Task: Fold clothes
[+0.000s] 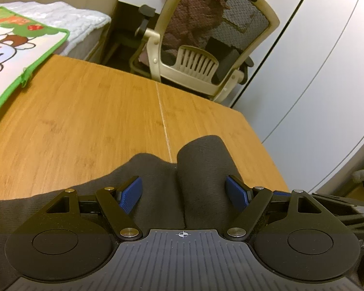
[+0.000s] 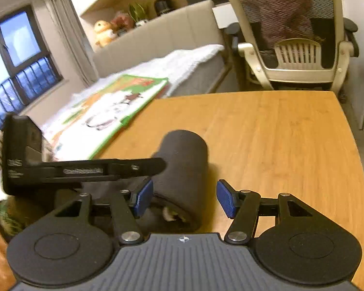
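A dark grey garment (image 1: 157, 181) lies on the wooden table (image 1: 85, 121) at its near edge, with a folded-over hump of cloth on its right. My left gripper (image 1: 184, 194) is open just above it, blue pads on either side of the hump. In the right wrist view the same garment (image 2: 182, 169) shows as a rolled fold. My right gripper (image 2: 184, 198) is open, its pads astride the near end of the roll. The left gripper's body (image 2: 85, 169) crosses that view just left of the roll.
A green-edged cartoon mat (image 1: 17, 55) overlaps the table's left side, also seen in the right wrist view (image 2: 114, 111). A bed with a white cover (image 2: 182, 63) stands behind. A beige mesh office chair (image 1: 206, 38) stands beyond the table's far edge.
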